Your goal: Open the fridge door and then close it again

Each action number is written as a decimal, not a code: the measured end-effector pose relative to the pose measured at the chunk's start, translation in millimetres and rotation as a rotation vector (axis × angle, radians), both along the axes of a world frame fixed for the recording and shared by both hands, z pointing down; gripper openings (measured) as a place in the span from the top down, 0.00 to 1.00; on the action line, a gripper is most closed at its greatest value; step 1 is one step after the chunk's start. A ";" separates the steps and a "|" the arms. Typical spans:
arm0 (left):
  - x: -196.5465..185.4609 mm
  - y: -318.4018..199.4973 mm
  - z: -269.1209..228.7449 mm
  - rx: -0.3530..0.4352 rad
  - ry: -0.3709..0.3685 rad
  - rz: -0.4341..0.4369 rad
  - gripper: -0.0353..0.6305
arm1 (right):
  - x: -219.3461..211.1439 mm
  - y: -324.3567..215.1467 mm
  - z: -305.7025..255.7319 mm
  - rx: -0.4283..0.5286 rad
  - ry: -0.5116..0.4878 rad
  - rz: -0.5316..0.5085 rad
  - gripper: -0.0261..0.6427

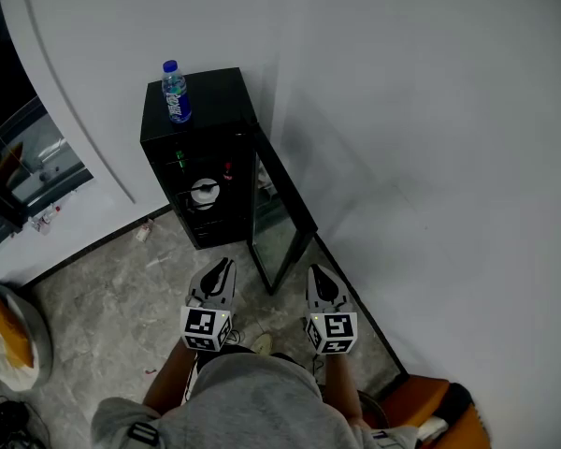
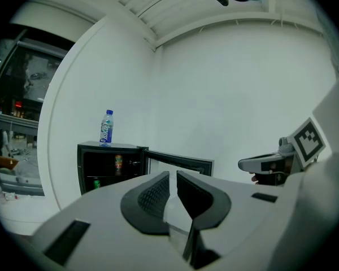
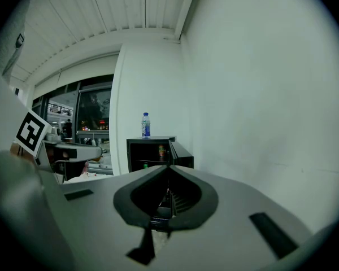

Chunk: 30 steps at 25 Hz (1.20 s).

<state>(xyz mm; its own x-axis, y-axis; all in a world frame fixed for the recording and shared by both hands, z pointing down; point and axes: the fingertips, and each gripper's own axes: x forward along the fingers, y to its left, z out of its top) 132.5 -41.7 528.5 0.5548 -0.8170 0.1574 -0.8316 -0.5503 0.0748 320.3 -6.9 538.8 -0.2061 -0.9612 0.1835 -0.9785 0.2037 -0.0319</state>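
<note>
A small black fridge (image 1: 192, 129) stands on the floor against the white wall, with a water bottle (image 1: 175, 92) upright on its top. Its glass door (image 1: 280, 223) is swung wide open toward me, and cans and a white item sit on the shelves inside. My left gripper (image 1: 226, 265) hovers in front of the open fridge, well short of it. Its jaws are almost together with only a thin slit and nothing between them (image 2: 173, 175). My right gripper (image 1: 316, 271) is shut and empty, just beside the door's free edge without touching it (image 3: 168, 167).
A white wall runs along the right, close behind the open door. A dark window front (image 1: 19, 166) is at the far left. A pale bag with something orange (image 1: 14, 340) lies at the lower left, and an orange seat (image 1: 421, 400) is at the lower right.
</note>
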 end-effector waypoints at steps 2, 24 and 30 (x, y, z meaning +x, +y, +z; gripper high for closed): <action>-0.3 0.3 -0.1 -0.001 0.005 0.001 0.88 | 0.3 0.3 0.1 0.000 0.000 0.000 0.92; -11.1 3.3 7.7 -0.019 -0.024 -0.071 0.88 | 17.8 -54.6 5.6 0.051 -0.019 -0.146 0.71; -21.7 1.9 7.1 -0.022 -0.027 -0.112 0.88 | 15.1 -74.3 20.6 0.011 -0.014 -0.157 0.66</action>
